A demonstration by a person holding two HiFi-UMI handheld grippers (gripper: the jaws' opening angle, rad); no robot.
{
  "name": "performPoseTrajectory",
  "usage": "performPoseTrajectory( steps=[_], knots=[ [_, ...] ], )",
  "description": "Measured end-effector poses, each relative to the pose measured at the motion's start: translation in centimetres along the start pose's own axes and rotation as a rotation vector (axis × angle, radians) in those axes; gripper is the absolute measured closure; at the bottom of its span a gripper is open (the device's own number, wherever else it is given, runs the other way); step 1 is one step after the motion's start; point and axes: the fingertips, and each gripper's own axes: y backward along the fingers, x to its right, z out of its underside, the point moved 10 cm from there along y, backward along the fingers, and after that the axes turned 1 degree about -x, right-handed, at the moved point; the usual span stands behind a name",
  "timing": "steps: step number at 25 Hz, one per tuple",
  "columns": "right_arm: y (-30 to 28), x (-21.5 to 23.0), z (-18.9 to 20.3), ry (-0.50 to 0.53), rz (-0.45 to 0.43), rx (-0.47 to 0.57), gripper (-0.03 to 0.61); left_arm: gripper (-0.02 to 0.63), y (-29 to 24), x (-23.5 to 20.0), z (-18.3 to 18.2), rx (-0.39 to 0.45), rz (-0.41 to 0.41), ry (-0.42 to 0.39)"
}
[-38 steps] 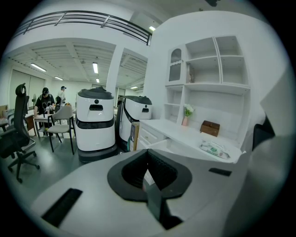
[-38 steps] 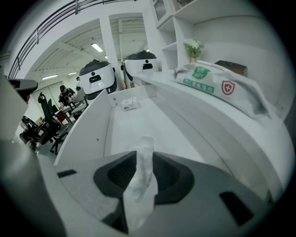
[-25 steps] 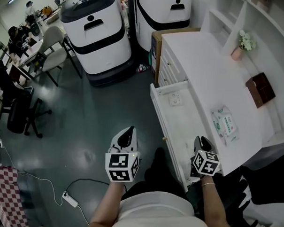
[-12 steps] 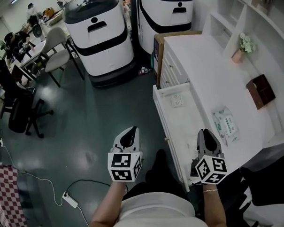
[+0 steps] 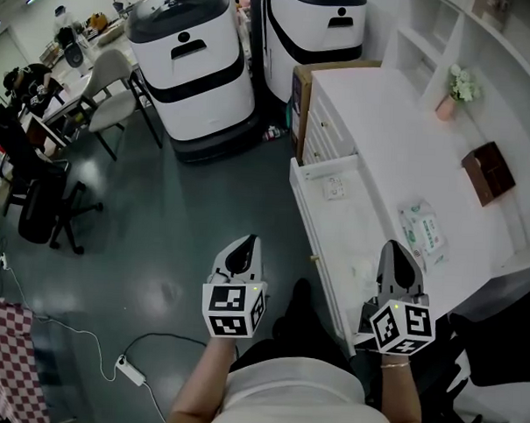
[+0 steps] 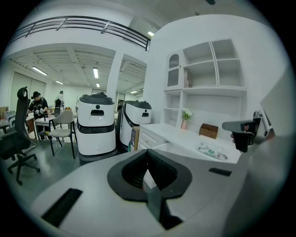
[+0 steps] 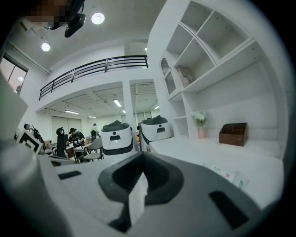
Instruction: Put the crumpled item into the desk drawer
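Note:
The white desk [image 5: 386, 141] stands on the right with its long drawer [image 5: 311, 208] pulled out. A small white crumpled item [image 5: 364, 274] lies in the drawer's near end, and a flat white piece [image 5: 334, 188] lies at its far end. My right gripper [image 5: 397, 258] hovers over the desk's front edge, just right of the crumpled item, jaws shut and empty. My left gripper [image 5: 243, 252] hangs over the grey floor left of the drawer, also shut on nothing. Each gripper view shows its own closed jaws, left gripper [image 6: 155, 194] and right gripper [image 7: 134, 194].
On the desk lie a tissue pack [image 5: 421, 231], a brown box [image 5: 488, 172] and a small flower vase [image 5: 454, 90]. Two large white machines [image 5: 197, 63] stand beyond the desk's far end. Office chairs [image 5: 46, 210] and a floor cable [image 5: 131, 367] are at left.
My right gripper has drawn back from over the drawer toward the person and to the right, onto the desk edge. The left gripper has barely moved.

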Motion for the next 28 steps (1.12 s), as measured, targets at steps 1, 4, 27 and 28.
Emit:
performPoseTrajectory(
  steps=[1, 4, 27, 28],
  knots=[
    [0.1, 0.0, -0.1, -0.003, 0.002, 0.004, 0.575, 0.618, 0.1, 0.0, 0.0, 0.001, -0.001, 0.0],
    [0.5, 0.1, -0.2, -0.013, 0.007, 0.017, 0.575, 0.618, 0.3, 0.1, 0.1, 0.004, -0.001, -0.002],
    [2.0, 0.0, -0.8, 0.011, -0.007, 0.028, 0.577, 0.618, 1.8, 0.1, 0.6, 0.008, -0.019, 0.004],
    [2.0, 0.0, -0.7, 0.011, -0.006, 0.026, 0.577, 0.618, 1.8, 0.1, 0.7, 0.007, -0.02, 0.005]
  ],
)
